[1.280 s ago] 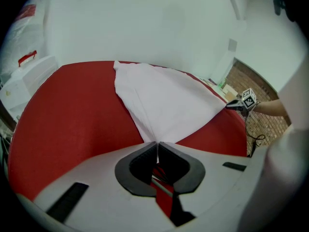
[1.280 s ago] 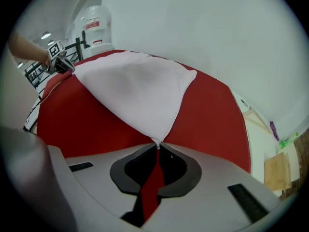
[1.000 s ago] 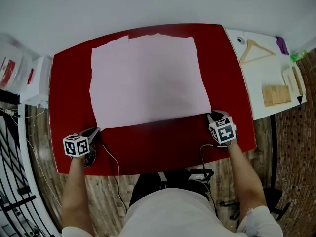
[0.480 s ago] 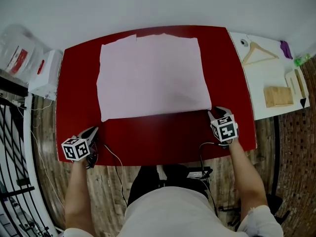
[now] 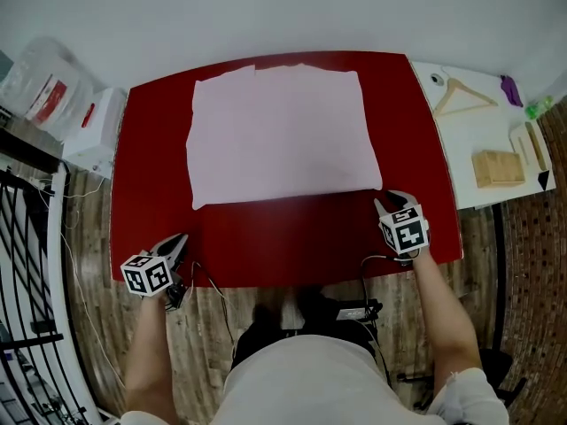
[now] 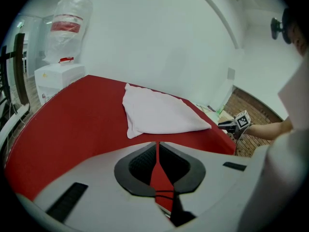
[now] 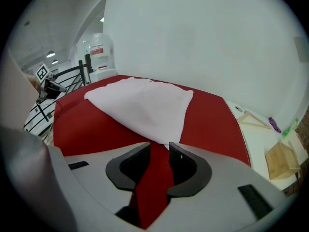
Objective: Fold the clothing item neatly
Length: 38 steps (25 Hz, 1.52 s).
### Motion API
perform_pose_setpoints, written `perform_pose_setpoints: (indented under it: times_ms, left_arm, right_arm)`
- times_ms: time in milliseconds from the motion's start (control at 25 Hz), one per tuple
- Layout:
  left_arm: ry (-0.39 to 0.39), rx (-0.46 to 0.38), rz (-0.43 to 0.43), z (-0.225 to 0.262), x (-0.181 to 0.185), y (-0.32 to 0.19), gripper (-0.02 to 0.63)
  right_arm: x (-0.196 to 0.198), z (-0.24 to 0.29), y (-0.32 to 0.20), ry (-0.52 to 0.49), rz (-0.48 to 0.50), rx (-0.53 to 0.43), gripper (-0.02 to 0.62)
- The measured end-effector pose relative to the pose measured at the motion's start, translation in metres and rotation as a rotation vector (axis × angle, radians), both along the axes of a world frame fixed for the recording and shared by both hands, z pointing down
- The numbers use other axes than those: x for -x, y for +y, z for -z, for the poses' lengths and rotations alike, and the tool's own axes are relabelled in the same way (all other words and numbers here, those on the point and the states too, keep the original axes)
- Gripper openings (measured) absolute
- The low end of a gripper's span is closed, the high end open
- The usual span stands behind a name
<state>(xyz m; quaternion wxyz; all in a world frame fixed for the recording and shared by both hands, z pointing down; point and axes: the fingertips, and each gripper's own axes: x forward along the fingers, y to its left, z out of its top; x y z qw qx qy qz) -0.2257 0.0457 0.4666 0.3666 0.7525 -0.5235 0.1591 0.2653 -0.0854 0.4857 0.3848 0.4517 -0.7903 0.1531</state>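
Folded pale pink cloth rectangle (image 5: pixel 279 135) flat on red tabletop (image 5: pixel 266 242), its near corner just ahead of right gripper (image 5: pixel 381 202). Right gripper jaws apart, just been opening, only bare tabletop between them, cloth corner at their tips and not gripped. Left gripper (image 5: pixel 180 240) jaws together, empty, by tabletop's near corner, cloth well ahead and rightward.

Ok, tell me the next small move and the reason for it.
Probably open the left claw and bring it to the near-left corner of the pink cloth. It is shut, empty and off at the red table's edge, while the right claw, its jaws just opened with nothing between them, sits by the near-right corner.
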Motion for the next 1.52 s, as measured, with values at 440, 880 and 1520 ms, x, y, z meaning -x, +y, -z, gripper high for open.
perform_pose_setpoints:
  times_ms: [440, 880, 1520]
  left_arm:
    - [0.044, -0.075, -0.125, 0.018, -0.004, 0.057, 0.018]
    - [0.132, -0.148, -0.251, 0.039, -0.025, 0.105, 0.008]
    - [0.245, -0.256, -0.407, 0.088, -0.061, 0.165, 0.006]
  right_arm:
    - [0.039, 0.03, 0.07, -0.046, -0.069, -0.04, 0.098]
    - [0.073, 0.06, 0.133, -0.068, -0.099, -0.076, 0.097]
    - [0.112, 0.093, 0.224, -0.067, -0.13, -0.156, 0.032]
